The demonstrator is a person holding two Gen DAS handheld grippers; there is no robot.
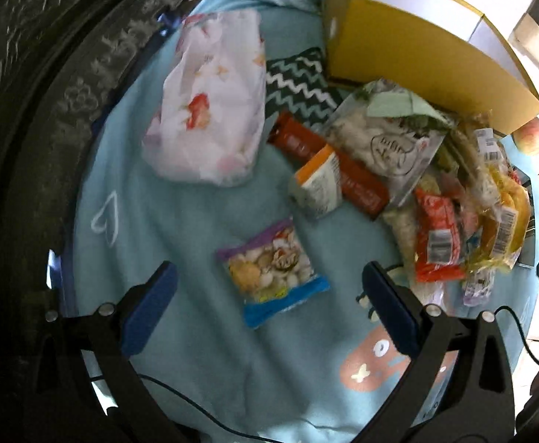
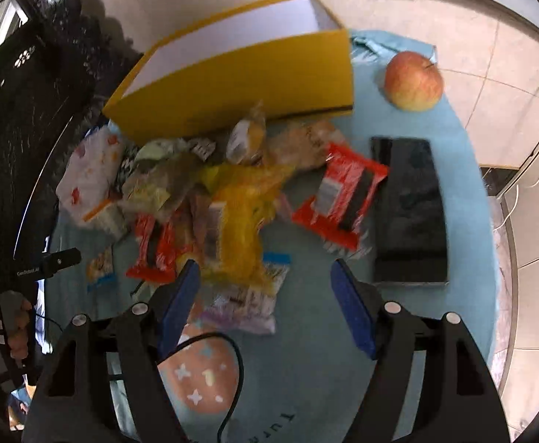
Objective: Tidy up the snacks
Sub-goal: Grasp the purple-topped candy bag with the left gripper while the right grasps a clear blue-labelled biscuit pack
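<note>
A round table covered by a light blue cloth point(image 1: 180, 221) is seen from both wrist cameras; the left gripper point(image 1: 265, 295) is held with its jaws spread wide, nothing between them but a small clear packet of mixed sweets point(image 1: 273, 273) with purple and blue ends, which lies flat on the cloth and is not touched by either blue pad; at 11 o'clock of that packet a white pouch printed with strawberries point(image 1: 210, 110) is found, and at 1 o'clock a small white-and-orange carton point(image 1: 319, 184) is seen lying against a long red packet point(image 1: 335, 166); a heap of snack bags point(image 1: 453, 199) is piled at 3 o'clock, reaching up to the open yellow box point(image 1: 417, 55) at 12 to 1 o'clock

In the right wrist view the right gripper point(image 2: 265, 291) is likewise held open and empty; the near end of a yellow crinkled bag point(image 2: 239, 229) and a pale purple packet point(image 2: 243, 306) are seen between and just beyond its pads; a red packet point(image 2: 339, 199) is set at 1 o'clock, overlapping a black flat slab point(image 2: 409, 214); an apple point(image 2: 413, 81) is placed at 1 o'clock beside the yellow box point(image 2: 239, 85)
</note>
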